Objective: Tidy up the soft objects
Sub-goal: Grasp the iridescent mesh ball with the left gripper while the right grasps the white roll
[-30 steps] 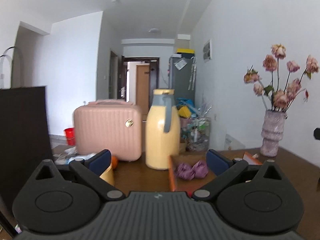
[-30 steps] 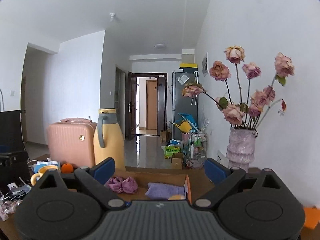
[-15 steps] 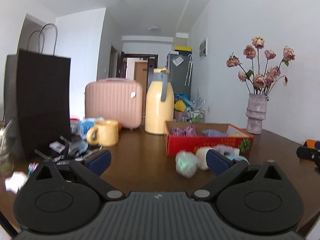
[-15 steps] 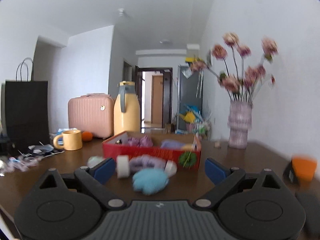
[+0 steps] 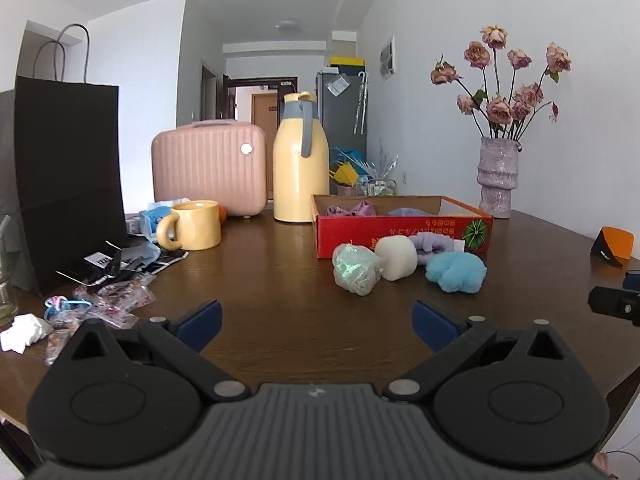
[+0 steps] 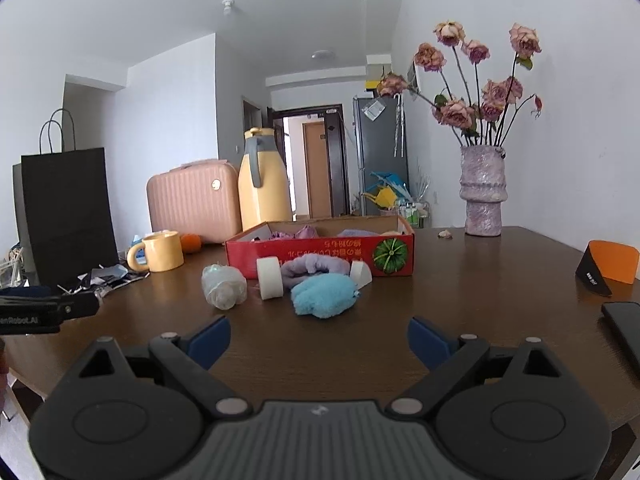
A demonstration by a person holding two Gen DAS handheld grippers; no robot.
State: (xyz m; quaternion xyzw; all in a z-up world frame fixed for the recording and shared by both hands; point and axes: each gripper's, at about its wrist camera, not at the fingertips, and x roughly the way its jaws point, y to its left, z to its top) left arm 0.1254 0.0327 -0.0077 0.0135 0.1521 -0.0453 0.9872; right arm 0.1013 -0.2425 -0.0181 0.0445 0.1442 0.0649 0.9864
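Both grippers, the left gripper (image 5: pixel 316 320) and the right gripper (image 6: pixel 319 334), hover level above the near edge of the tabletop (image 6: pixel 460 292), jaws spread wide and empty. The soft things lie mid-table against the red box (image 6: pixel 320 254): a blue puff (image 6: pixel 322 294), a purple scrunchie (image 6: pixel 314 266), a white sponge (image 5: pixel 396 258) and a pale green ball (image 5: pixel 356 268).

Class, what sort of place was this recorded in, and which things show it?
Most likely a lived-in flat: a wooden table with a mug, a vase of dried roses, and a fridge down the hallway.

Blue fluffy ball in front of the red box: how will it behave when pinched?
The blue fluffy ball looks plush, so it will probably squash and feel light. Its lumpy, slumped shape suggests it won't roll. Fuzzy fibres should grip the right gripper pads rather than slip.
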